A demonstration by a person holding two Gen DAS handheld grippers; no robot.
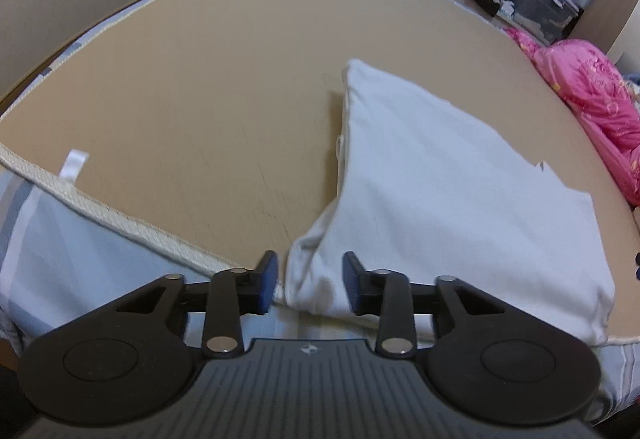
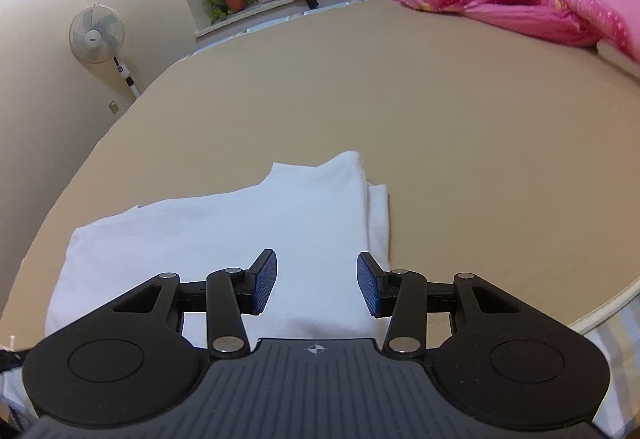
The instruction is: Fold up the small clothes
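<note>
White cotton garment (image 1: 440,199), part-folded on the tan bed (image 1: 200,79); left tool (image 1: 310,285) and right tool (image 2: 316,283) half-wide, empty, poised over its near edge to grip.

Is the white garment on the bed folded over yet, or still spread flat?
Folded. The white garment lies in stacked layers: a second layer's edge shows beside its right fold, and doubled edges show in the left wrist view.

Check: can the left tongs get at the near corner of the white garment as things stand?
Probably yes. The left tongs stand open just over the white garment's near corner, with nothing between.
</note>
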